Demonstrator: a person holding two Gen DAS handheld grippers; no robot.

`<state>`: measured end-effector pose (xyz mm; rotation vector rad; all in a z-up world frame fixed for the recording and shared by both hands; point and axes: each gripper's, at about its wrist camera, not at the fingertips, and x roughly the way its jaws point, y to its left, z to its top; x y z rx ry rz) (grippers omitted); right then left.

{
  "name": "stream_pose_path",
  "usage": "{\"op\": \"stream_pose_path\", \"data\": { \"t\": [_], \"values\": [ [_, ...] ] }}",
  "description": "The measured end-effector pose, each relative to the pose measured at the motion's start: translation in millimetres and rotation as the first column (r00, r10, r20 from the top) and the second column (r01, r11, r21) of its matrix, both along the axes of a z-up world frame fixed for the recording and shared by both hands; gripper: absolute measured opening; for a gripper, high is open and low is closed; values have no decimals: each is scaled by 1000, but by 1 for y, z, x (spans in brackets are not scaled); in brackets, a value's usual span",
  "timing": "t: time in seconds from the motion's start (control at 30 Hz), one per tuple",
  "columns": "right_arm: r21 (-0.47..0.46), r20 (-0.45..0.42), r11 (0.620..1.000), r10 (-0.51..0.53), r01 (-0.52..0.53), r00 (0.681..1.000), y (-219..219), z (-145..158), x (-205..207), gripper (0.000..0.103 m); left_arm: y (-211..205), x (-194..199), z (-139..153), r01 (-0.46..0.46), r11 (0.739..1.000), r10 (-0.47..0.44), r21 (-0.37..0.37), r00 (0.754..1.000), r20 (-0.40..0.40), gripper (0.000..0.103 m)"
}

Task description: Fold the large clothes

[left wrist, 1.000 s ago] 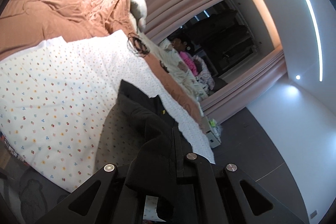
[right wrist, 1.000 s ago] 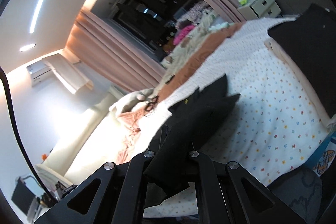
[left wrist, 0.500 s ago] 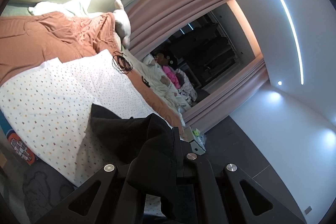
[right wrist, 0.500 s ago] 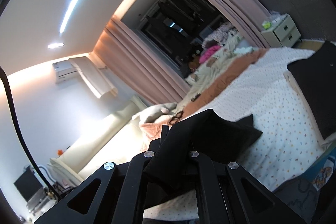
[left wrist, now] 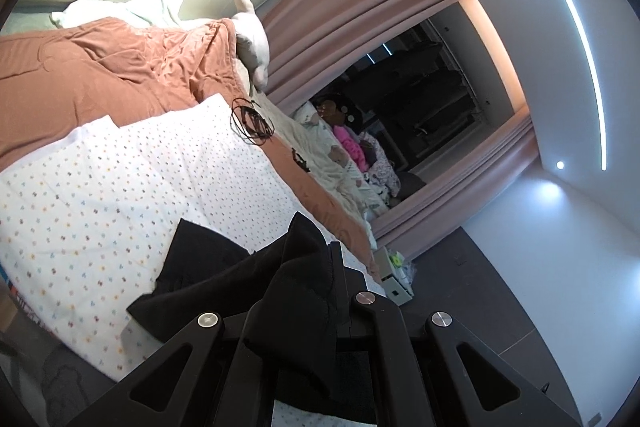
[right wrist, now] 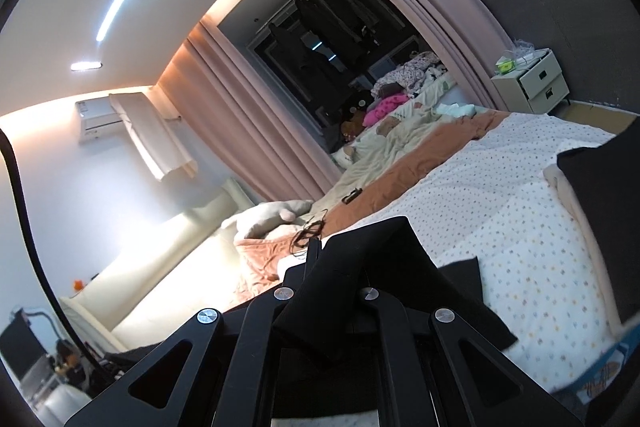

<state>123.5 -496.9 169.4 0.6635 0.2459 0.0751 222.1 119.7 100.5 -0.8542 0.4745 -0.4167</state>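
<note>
A black garment (left wrist: 224, 279) hangs lifted over the near edge of a bed with a white dotted sheet (left wrist: 120, 187). My left gripper (left wrist: 334, 259) is shut on one bunched edge of it, the cloth draping over the fingers. In the right wrist view my right gripper (right wrist: 316, 255) is shut on another edge of the same black garment (right wrist: 384, 267), which folds over its jaws and trails down to the dotted sheet (right wrist: 520, 227). A second dark folded cloth (right wrist: 600, 219) lies at the right edge of the bed.
An orange blanket (left wrist: 92, 67) and pillows cover the bed's far side, with a tangle of black cable (left wrist: 252, 123) on the sheet. Soft toys and loose clothes (right wrist: 392, 103) lie near the pink curtains (right wrist: 248, 115). A white nightstand (right wrist: 532, 83) stands by the dark wall.
Both grippers have risen, lifting the black garment off the sheet so more of it hangs free. The views now take in more of the room and ceiling.
</note>
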Motion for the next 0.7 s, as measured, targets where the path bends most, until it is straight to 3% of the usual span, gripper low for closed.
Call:
{"op": "stream_pose_path", "data": {
  "t": [0.33,0.7],
  "values": [
    [17,-55,1000,-25,26,998,-19,-6,85,4,-21,89,-3,-8,999,10,34,998,-57,2],
    [35,-191,999,-31,38,981,-39,-54,162,5,-42,179,-56,-13,998,25,58,980,-195,2]
  ]
}}
